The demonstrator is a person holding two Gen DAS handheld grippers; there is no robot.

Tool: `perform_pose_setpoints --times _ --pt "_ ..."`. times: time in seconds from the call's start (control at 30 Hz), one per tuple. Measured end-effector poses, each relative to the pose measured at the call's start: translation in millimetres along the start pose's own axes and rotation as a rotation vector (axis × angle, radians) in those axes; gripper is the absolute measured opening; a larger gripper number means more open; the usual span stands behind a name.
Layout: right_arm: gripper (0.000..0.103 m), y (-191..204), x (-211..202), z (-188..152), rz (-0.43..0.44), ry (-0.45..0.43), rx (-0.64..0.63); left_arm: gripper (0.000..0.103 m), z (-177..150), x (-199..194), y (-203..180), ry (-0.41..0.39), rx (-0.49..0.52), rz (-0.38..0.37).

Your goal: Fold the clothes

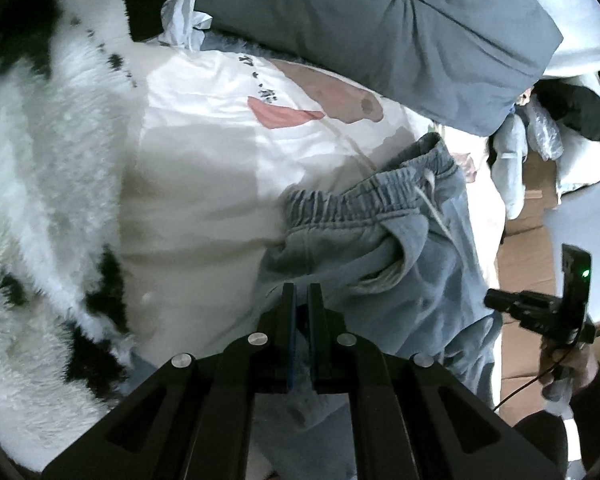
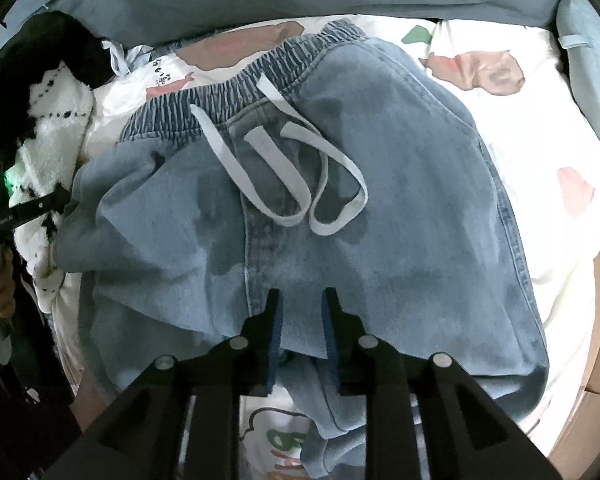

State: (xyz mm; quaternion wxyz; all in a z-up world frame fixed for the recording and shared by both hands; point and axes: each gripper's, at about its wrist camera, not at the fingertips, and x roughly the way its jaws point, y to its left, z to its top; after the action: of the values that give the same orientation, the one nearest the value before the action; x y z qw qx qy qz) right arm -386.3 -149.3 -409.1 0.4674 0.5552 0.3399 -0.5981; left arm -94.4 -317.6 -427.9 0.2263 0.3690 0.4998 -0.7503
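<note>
Left wrist view: I see my left gripper [image 1: 302, 292] low over the edge of the denim pants [image 1: 400, 248], its jaws pressed almost together with only a thin slit between the blue pads; whether cloth is pinched there I cannot tell.
Right wrist view: my right gripper [image 2: 302, 300] hangs over the middle of the pants [image 2: 380, 184], jaws parted, nothing between them.
Pants: spread on the white printed sheet [image 2: 532, 128], elastic waistband [image 2: 236, 84] at the far end, white drawstring [image 2: 300, 168] looped loose across the front.
Left of pants: a fluffy white-and-black blanket [image 1: 40, 200] lies beside them.
Far side: a grey-blue quilt [image 1: 380, 20] is bunched beyond the waistband.
Other tool: from the left camera I see the right gripper's body [image 1: 548, 312] held in a hand [image 1: 568, 376].
</note>
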Motion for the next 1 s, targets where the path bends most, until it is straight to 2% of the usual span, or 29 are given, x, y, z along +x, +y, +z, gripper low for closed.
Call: perform_pose_setpoints --times 0.23,0.6,0.67,0.7,0.73,0.77,0.8,0.9,1.0 --pt "0.022 -5 -5 -3 0.000 -0.015 -0.002 0.004 9 12 0 0.008 -0.002 -0.011" --pt "0.022 -16 -7 5 -0.015 -0.018 0.013 0.004 44 26 -2 0.012 -0.010 -0.019" --pt "0.022 -19 -8 7 -0.023 -0.020 0.019 0.004 46 33 -1 0.035 -0.018 -0.027" --pt "0.022 -21 -8 8 -0.027 -0.021 0.023 0.008 46 38 -1 0.048 -0.022 -0.030" --pt "0.022 -23 -8 9 -0.030 -0.022 0.026 0.016 45 40 -1 0.057 -0.025 -0.035" --pt "0.022 -25 -9 10 -0.034 -0.023 0.030 0.041 43 43 -1 0.064 -0.028 -0.040" --pt "0.022 -27 -9 11 -0.038 -0.023 0.033 0.063 42 45 -1 0.072 -0.031 -0.046" --pt "0.022 -31 -10 12 -0.050 -0.024 0.040 0.066 39 44 3 0.064 -0.055 -0.076" --pt "0.022 -33 -8 9 -0.056 -0.020 0.045 0.066 40 50 8 0.083 -0.077 -0.063"
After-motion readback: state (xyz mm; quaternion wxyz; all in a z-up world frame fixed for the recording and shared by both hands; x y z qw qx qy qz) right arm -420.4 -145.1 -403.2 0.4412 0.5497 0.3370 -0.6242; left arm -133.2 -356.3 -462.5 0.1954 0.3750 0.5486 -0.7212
